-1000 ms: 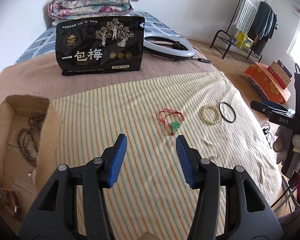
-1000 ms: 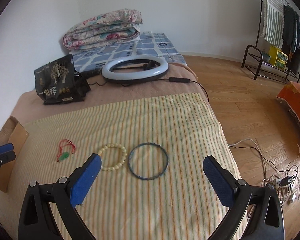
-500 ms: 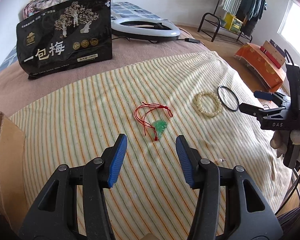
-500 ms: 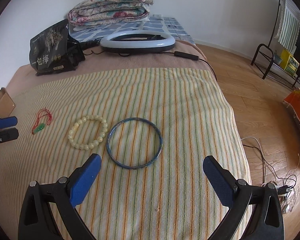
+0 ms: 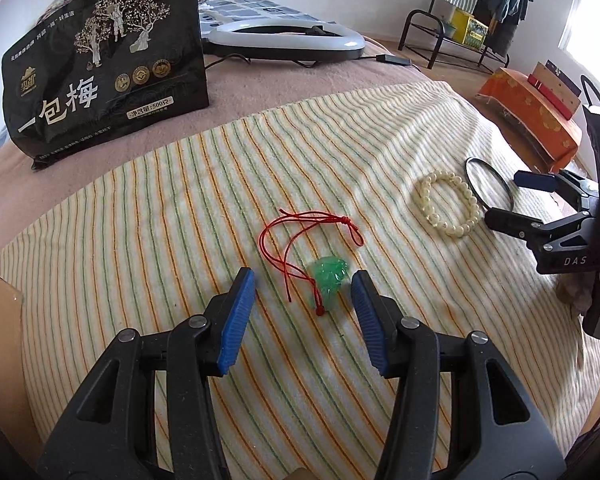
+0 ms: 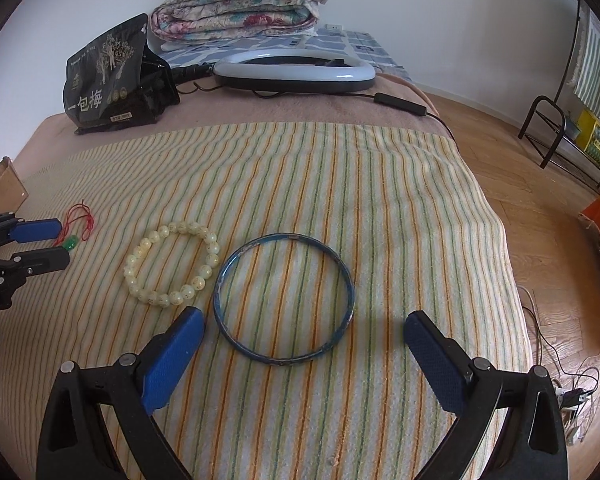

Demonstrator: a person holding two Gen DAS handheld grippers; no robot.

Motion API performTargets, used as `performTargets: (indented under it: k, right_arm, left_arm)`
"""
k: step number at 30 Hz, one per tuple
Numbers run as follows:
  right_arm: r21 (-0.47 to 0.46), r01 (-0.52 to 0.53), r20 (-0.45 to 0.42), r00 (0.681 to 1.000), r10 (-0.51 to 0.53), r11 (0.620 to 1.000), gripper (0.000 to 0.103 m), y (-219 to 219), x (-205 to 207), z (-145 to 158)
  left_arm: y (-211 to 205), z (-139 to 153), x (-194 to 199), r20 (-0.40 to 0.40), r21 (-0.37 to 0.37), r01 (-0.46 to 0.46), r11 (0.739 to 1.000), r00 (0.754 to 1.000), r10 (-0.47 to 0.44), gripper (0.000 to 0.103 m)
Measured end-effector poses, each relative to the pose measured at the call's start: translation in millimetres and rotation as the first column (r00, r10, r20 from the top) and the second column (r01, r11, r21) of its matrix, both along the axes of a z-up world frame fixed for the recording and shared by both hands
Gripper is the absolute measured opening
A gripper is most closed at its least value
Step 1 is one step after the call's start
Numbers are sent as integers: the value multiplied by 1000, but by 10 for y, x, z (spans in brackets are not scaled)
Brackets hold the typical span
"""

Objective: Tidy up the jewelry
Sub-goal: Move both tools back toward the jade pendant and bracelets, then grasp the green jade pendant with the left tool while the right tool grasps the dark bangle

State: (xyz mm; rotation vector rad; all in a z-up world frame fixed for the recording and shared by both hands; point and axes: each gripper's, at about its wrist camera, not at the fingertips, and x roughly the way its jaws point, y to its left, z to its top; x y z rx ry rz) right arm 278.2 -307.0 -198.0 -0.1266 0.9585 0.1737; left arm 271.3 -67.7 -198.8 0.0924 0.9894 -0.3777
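Left gripper (image 5: 303, 292) open astride green pendant (image 5: 329, 280), right gripper (image 6: 302, 338) open, blue bangle (image 6: 284, 297) at 12 o'clock, bead bracelet (image 6: 172, 264) at 10 o'clock

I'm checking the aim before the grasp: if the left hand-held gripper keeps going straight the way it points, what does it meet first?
Most likely the green pendant on its red cord, lying between the left hand-held gripper fingertips' line, then the striped towel. Depth is unclear.
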Motion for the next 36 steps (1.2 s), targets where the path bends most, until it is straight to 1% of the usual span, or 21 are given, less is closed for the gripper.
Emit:
performTargets:
  k: [1, 4, 7, 9, 10, 11, 13, 16, 20, 24, 29, 36]
  right_arm:
    - [-12, -4, -3, 1000, 4, 1000, 100, 18, 16, -11]
    - [-16, -15, 0, 1000, 15, 1000, 97, 50, 73, -15]
    - [6, -29, 1, 1000, 29, 1000, 89, 43, 103, -22]
    - [24, -38, 5, 999, 38, 999, 78, 36, 98, -16]
    - [30, -42, 9, 999, 42, 999, 75, 35, 89, -10]
    - [32, -42, 10, 999, 41, 999, 74, 33, 82, -7]
    - [35, -39, 14, 999, 39, 999, 74, 32, 67, -5]
    - [35, -35, 21, 999, 34, 999, 74, 29, 41, 8]
    - [36, -28, 32, 999, 26, 999, 74, 16, 8, 52]
    - [58, -18, 47, 999, 15, 998, 74, -6, -36, 130]
    - [54, -23, 73, 997, 19, 998, 74, 29, -126, 292]
    - [61, -35, 117, 993, 27, 998, 74, 104, -348, 637]
  left_arm:
    - [-7, -7, 9, 5, 4, 1, 1000, 1000, -1, 47]
    - [-33, -27, 32, 17, 12, 5, 1000, 1000, -5, 45]
    - [-55, -34, 48, 28, 20, 5, 1000, 1000, -6, 34]
    - [-64, -32, 47, 29, 19, 11, 1000, 1000, -12, 29]
    - [-68, -29, 43, 31, 21, 13, 1000, 999, -14, 25]
    - [-77, -25, 39, 33, 23, 16, 1000, 999, -16, 21]
    - [-96, -19, 33, 35, 25, 20, 999, 999, -21, 16]
    - [-113, -11, 21, 39, 32, 20, 999, 999, -21, 16]
    - [-98, 15, 8, 37, 26, 13, 1000, 999, -14, 16]
    - [-41, 98, -10, 42, 11, -9, 1000, 999, 8, 16]
    - [30, 312, -59, 80, -17, -25, 1000, 996, 27, 15]
    - [192, 703, -198, 133, -75, -58, 995, 989, 67, 15]
